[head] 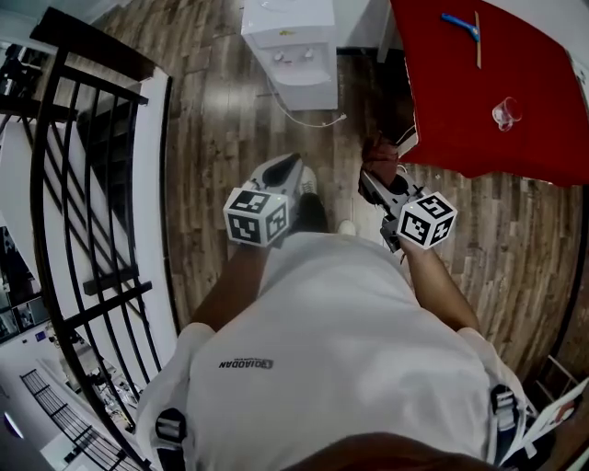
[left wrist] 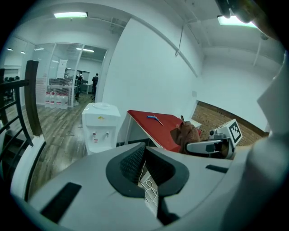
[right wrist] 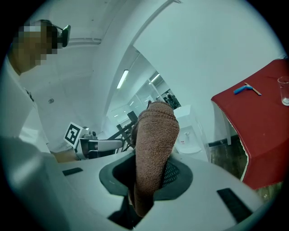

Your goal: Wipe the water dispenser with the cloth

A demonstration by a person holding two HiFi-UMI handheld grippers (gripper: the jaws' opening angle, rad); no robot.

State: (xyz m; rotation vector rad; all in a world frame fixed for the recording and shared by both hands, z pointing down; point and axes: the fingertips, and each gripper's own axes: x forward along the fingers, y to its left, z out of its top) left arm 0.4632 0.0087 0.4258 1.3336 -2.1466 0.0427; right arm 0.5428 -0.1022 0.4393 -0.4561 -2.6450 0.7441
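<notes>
I have the cloth (right wrist: pixel 153 144) pinched in my right gripper (right wrist: pixel 150 177). The jaws are closed on its lower part, and a thick brown fold stands up out of them. It looks like terry, so I judge it light, limp and grippy rather than slick. Under pressure it should fold and drag instead of pushing back. The hold sits low on the bundle and leaves a rounded pad free above the jaws. That free pad looks like the part to press against the casing. My left gripper (left wrist: pixel 144 154) has its jaws drawn together with nothing between them.

The water dispenser (head: pixel 291 48) stands on the floor well ahead of me, apart from both grippers, so the cloth is not touching it yet. It is a short white box with a round socket on top, no bottle, and two taps on its front. The casing looks smooth and hard, probably plastic. I expect the cloth to slide easily over the panels and to snag only round the taps. A white cord (head: pixel 311 118) trails on the floor just in front of the dispenser's foot, and I would keep clear of it.

Right of the dispenser is a worktop (head: pixel 538 138) under a red cover, carrying a blue-handled tool (head: pixel 458 24) and a clear cup (head: pixel 506 112). Left of the dispenser runs a black railing (head: pixel 87 175) over the wood-plank floor (head: pixel 212 120). Behind the dispenser is a white wall. Farther off to its left are glass partitions under strip lights.
</notes>
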